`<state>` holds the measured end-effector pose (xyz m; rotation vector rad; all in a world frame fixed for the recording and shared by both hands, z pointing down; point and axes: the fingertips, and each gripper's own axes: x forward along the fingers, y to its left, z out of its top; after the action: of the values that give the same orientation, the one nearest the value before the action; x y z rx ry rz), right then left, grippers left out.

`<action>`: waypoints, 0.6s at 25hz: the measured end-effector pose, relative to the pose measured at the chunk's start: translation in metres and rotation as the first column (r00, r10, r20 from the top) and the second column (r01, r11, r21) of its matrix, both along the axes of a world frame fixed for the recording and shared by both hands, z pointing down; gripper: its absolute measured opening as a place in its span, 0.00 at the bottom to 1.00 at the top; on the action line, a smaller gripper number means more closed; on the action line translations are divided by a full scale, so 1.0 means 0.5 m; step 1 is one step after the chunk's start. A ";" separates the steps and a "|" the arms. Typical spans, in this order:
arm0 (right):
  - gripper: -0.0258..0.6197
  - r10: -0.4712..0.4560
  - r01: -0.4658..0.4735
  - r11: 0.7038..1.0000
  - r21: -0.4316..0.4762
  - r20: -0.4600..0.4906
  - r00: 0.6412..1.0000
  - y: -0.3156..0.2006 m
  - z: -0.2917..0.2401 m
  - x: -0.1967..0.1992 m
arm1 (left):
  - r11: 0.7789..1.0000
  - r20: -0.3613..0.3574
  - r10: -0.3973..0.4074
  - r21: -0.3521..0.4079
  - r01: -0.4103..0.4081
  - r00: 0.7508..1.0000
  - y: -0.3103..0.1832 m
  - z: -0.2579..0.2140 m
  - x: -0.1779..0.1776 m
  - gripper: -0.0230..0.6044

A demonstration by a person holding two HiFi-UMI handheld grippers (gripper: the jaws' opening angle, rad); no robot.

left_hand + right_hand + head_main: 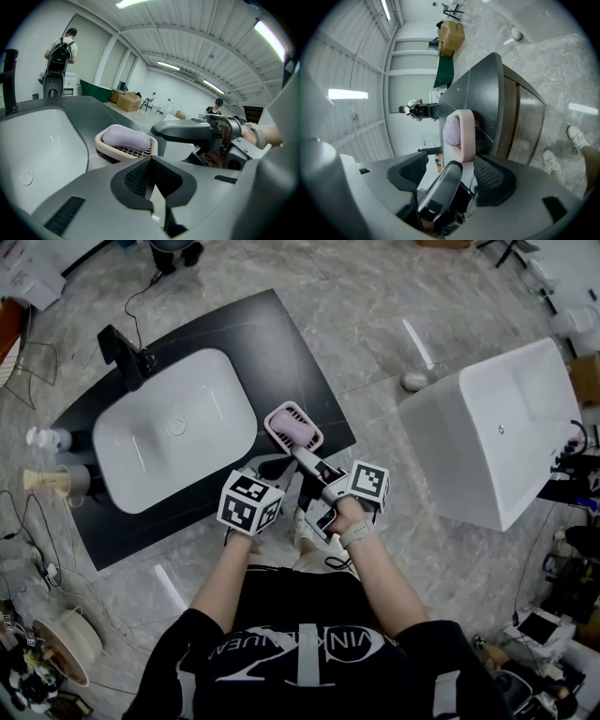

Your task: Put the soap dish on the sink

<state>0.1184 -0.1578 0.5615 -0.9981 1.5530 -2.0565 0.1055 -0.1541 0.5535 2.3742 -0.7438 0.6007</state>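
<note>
A pink soap dish (293,427) with a purple soap bar (125,138) rests flat on the black countertop (281,343), at its edge to the right of the white sink basin (173,427). My right gripper (304,457) is open just short of the dish, and its pads (493,178) do not touch the dish (467,136). In the left gripper view one right jaw (187,130) hovers beside the dish's (123,151) right end. My left gripper (152,168) is shut on nothing, close behind the dish and next to the right gripper. Its tip (440,187) shows between the right jaws.
A black faucet (122,352) stands at the basin's far left, with a bottle (42,438) and a holder (52,481) beyond the counter's left end. A white bathtub (497,432) sits to the right. A person (61,51) stands far off. Cables lie on the floor.
</note>
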 end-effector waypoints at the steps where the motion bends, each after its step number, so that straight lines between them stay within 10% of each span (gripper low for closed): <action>1: 0.50 -0.003 0.003 1.000 -0.006 -0.004 1.000 0.005 0.000 0.002 | 1.000 -0.004 -0.008 -0.002 0.008 1.000 -0.002 -0.002 -0.005 0.06; 15: 0.52 -0.033 0.027 0.993 -0.115 -0.048 0.998 0.046 0.020 -0.004 | 0.999 -0.046 -0.027 -0.027 0.026 0.999 0.014 -0.013 -0.024 0.06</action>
<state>0.1164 -0.1350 0.5712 -1.0807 1.4980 -2.1779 0.0934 -0.1472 0.5471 2.3426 -0.7420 0.5397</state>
